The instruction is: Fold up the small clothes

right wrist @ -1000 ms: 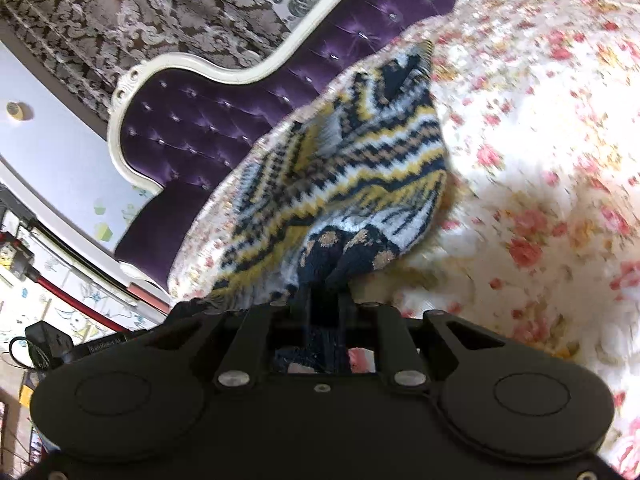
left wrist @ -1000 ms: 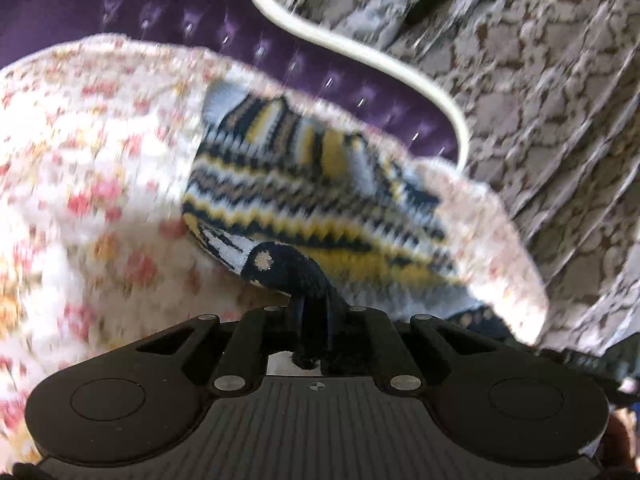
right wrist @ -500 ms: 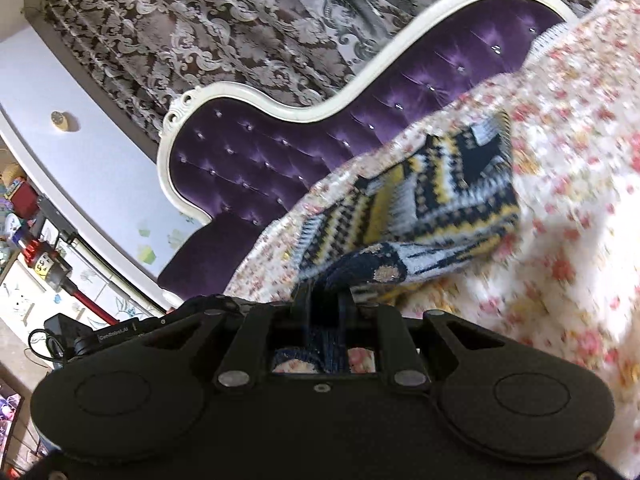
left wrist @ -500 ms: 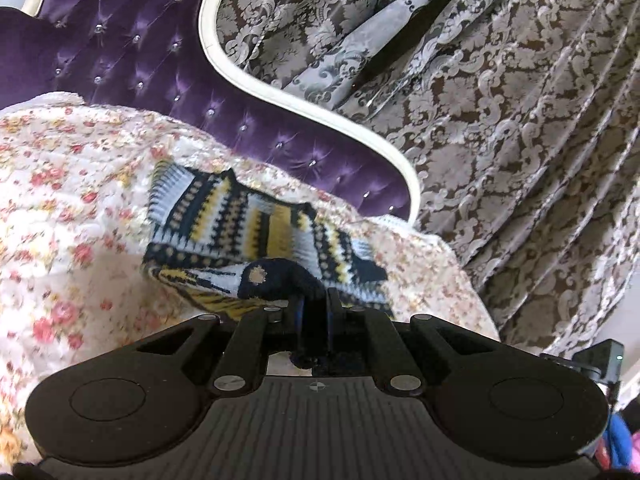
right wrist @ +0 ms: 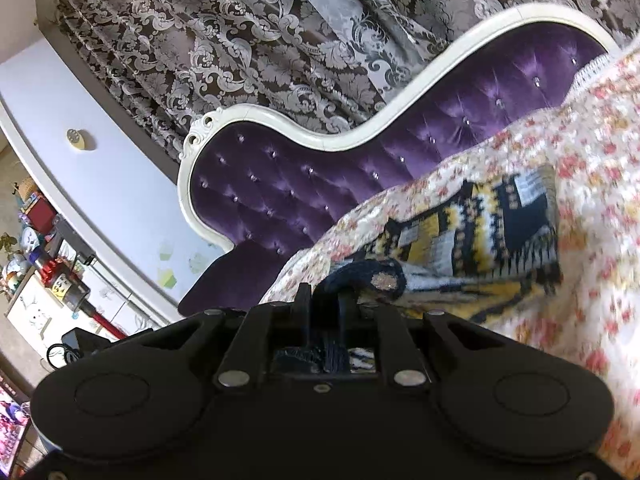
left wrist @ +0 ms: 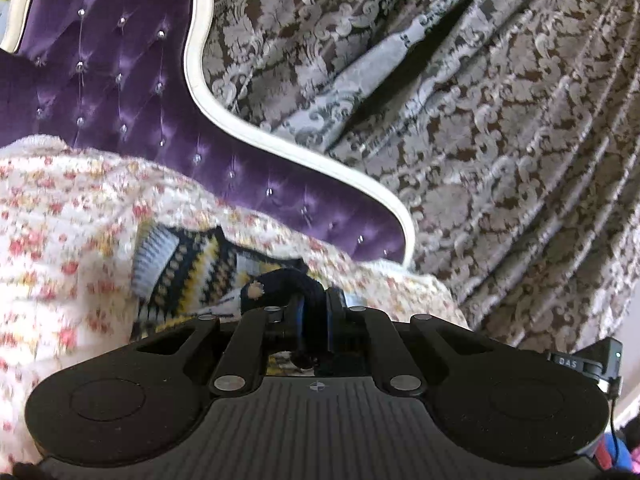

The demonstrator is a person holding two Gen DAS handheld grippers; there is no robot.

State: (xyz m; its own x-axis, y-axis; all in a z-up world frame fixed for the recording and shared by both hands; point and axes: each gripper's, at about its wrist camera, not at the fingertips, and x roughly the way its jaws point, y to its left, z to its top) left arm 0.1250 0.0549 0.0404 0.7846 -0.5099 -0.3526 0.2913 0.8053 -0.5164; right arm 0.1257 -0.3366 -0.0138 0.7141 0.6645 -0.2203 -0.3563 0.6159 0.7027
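A: Pinching the dark hem of the knit sweater in both: left gripper and right gripper clamped tight on it.

B: Keeping both corners level and taut, carrying toward 12 o'clock. Pointing slightly downward; rest lying on the floral blanket, purple headboard beyond.

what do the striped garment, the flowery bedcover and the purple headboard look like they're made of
Striped garment: looks like knitted wool or acrylic yarn, matte, going by its zigzag bands in navy, yellow and grey.
Flowery bedcover: seems a soft fleece or plush, with a fuzzy edge; blur leaves this open.
Purple headboard: shiny velvet or satin, button-tufted with sparkling studs, in a glossy cream frame.
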